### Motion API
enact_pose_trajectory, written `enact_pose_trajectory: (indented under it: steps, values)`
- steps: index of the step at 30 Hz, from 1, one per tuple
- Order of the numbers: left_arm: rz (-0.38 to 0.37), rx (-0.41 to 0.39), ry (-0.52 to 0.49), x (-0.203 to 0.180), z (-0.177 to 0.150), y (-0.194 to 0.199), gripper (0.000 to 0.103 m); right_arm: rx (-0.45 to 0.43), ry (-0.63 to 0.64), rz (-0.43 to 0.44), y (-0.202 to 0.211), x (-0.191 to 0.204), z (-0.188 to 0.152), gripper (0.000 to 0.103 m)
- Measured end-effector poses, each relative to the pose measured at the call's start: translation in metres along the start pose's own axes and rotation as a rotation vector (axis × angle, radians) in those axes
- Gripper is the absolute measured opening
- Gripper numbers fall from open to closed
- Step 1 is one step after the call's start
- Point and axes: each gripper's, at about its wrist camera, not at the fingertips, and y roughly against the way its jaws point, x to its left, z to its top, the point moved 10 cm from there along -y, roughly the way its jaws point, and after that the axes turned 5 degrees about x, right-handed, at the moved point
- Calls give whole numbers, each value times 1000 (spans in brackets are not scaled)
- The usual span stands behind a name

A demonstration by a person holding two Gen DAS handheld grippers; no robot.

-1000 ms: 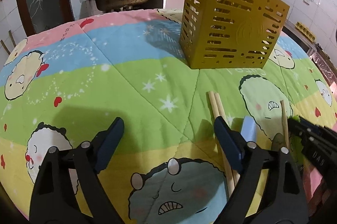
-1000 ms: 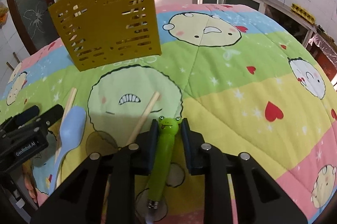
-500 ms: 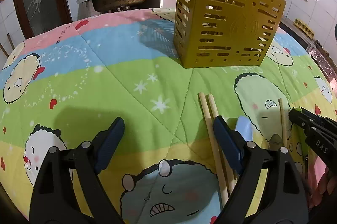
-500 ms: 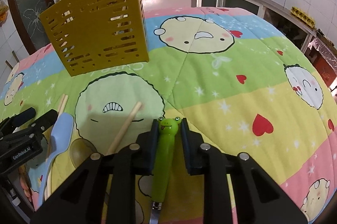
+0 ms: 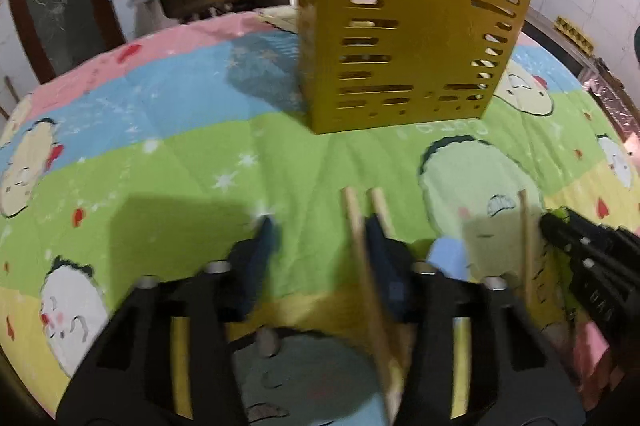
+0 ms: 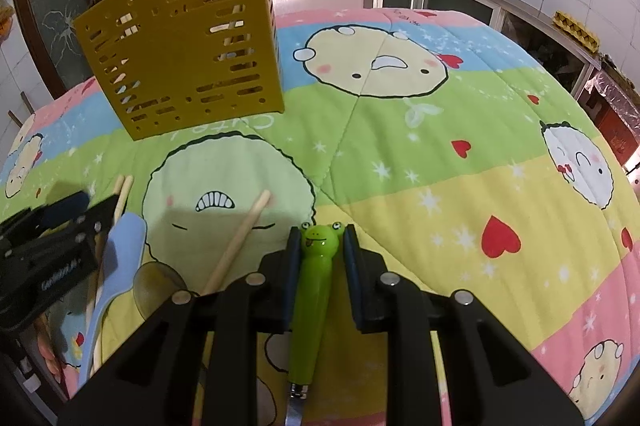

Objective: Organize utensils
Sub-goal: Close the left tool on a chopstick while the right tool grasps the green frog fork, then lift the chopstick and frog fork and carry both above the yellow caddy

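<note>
Through the left wrist camera I see my left gripper (image 5: 320,238) low over the cartoon quilt (image 5: 160,153), its dark fingers apart with bare green fabric between them. A pair of wooden chopsticks (image 5: 362,246) lies on the quilt: one runs just inside the right-hand finger, the other passes under it, and neither is pinched. The picture is smeared, so the fine contact is hard for me to judge. A pale blue spoon (image 5: 448,258) peeks out just right of that finger, and a single chopstick (image 5: 526,238) lies further right, beside the right gripper (image 5: 560,226) at the frame's edge. The yellow slotted utensil holder (image 5: 404,41) stands upright toward the quilt's far side, with sticks poking from its top.

Through the right wrist camera, my right gripper (image 6: 322,246) is clamped on the green frog-headed utensil (image 6: 316,290), pads pressed on both sides of its handle just below the frog face; its metal end shows beneath. The single chopstick (image 6: 240,238) lies just left of it, the blue spoon (image 6: 116,266) further left beside the left gripper (image 6: 68,222). The holder (image 6: 180,49) stands at the quilt's far left.
</note>
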Motion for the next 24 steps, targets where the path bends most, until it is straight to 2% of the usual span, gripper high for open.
enact_pose_trajectory:
  steps: [5, 7, 8, 16, 24]
  values:
    - [2, 35, 18, -3, 10, -7, 26, 12, -14, 24, 0, -2, 3, 21]
    - [-2, 34, 25, -3, 12, -8, 13, 0, -14, 22, 3, -3, 4, 21]
    - [-30, 39, 30, -5, 13, -7, 7, -12, -12, 18, 6, -4, 4, 21]
    - [-37, -26, 56, 0, 10, 9, 6, -94, -15, 34, 30, -7, 10, 21]
    - [-35, -198, 65, 7, 23, 66, 5, -227, -7, 66, 66, -5, 29, 21]
